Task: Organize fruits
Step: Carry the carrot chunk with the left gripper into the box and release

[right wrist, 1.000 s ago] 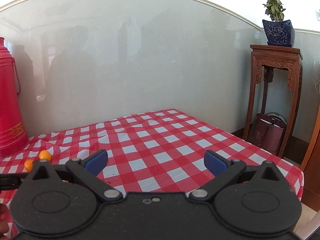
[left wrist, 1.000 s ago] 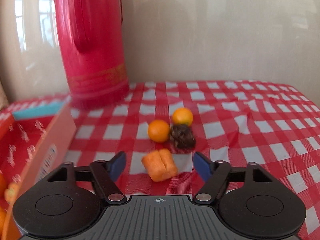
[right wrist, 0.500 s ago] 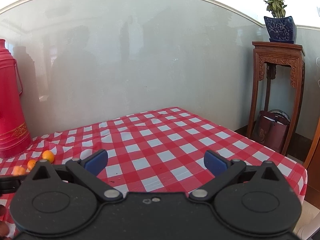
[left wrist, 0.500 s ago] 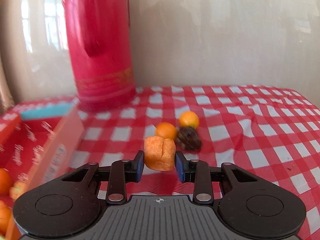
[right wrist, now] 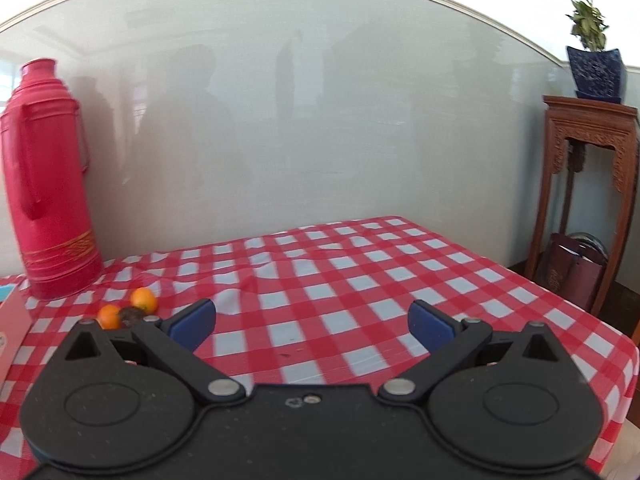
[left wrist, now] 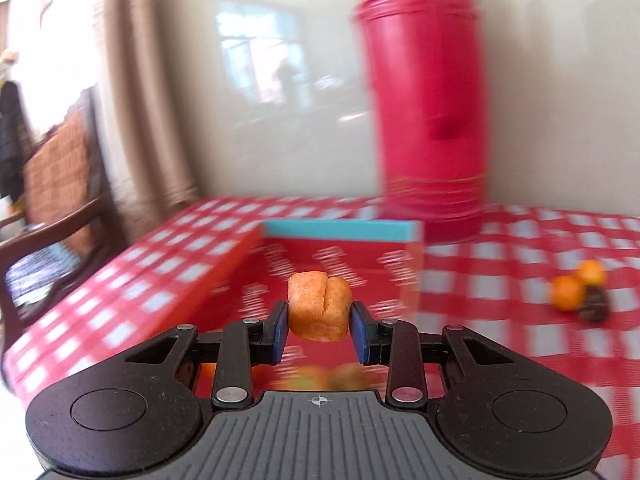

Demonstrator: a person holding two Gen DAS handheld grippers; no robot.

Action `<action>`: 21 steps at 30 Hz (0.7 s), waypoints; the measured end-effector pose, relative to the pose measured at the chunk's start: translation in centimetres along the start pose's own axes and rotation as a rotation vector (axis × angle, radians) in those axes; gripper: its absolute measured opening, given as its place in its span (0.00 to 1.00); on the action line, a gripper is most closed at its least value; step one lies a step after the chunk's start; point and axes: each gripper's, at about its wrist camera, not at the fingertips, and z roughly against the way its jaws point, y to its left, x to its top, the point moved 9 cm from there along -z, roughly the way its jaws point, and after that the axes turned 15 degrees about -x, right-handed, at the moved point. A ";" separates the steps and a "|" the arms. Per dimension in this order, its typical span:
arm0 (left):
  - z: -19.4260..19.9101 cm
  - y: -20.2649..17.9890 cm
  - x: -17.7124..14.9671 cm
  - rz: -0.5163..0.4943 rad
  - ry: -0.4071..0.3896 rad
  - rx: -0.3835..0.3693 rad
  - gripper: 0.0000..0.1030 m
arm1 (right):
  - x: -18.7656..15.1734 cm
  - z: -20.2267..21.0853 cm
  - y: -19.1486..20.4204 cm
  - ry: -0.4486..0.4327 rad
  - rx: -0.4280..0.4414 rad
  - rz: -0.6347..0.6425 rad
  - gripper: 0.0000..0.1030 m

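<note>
Left hand-held gripper [left wrist: 319, 330]: clenched on the orange lobed fruit [left wrist: 319, 306], one blue pad pressed against each side of it.
Orange lobed fruit: sat between the fingertips, lifted clear of the cloth, with the open red box [left wrist: 340, 258] directly ahead of and beneath it.
Red box: its teal far wall stood ahead of the left hand-held gripper; blurred orange pieces [left wrist: 324, 376] showed low in it, just behind the fingertips, too smeared to name.
Loose fruits: two small oranges [left wrist: 567, 293] and a dark brown fruit [left wrist: 596, 307] lay touching in a cluster on the bench [left wrist: 500, 292], well off to the right of the left hand-held gripper.
Right hand-held gripper [right wrist: 312, 322]: released, fingers spread wide with nothing between them, held above the checked cloth.
Same cluster from the right wrist view: the oranges [right wrist: 143, 300] and the dark fruit [right wrist: 131, 314] lay just beyond its left finger.
Red thermos [right wrist: 48, 184]: upright at the wall, ahead and left of the right hand-held gripper, behind the cluster.
Wooden stand [right wrist: 588, 184]: far right of the right hand-held gripper, off the bench, carrying a blue plant pot [right wrist: 597, 74].
</note>
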 end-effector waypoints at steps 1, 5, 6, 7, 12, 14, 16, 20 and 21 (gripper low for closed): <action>-0.2 1.1 -0.3 0.012 0.012 0.021 0.32 | 0.0 0.2 0.5 -0.001 0.010 0.008 0.94; -1.1 4.4 -1.4 0.060 0.072 0.077 0.32 | -0.2 1.2 2.6 -0.012 0.049 0.037 0.94; -1.2 5.1 -1.7 0.070 0.089 0.083 0.33 | -0.2 1.4 3.1 -0.014 0.057 0.047 0.94; -1.3 5.7 -2.0 0.083 0.104 0.087 0.34 | -0.3 1.6 3.6 -0.017 0.066 0.055 0.94; 0.3 7.3 -2.1 0.135 0.078 0.047 0.79 | -0.8 2.3 6.4 -0.007 0.118 0.108 0.94; 1.6 7.6 -1.8 0.107 0.050 0.080 0.86 | -1.1 2.6 7.6 -0.006 0.141 0.128 0.94; 2.9 8.2 -1.5 0.112 0.012 0.087 0.97 | -1.4 2.7 8.8 0.004 0.175 0.151 0.94; 4.7 10.5 -1.3 0.147 -0.022 0.074 0.98 | -1.8 2.6 11.7 0.037 0.266 0.218 0.92; 5.0 11.3 -1.4 0.155 -0.026 0.084 0.98 | -1.8 2.7 12.5 0.048 0.295 0.233 0.89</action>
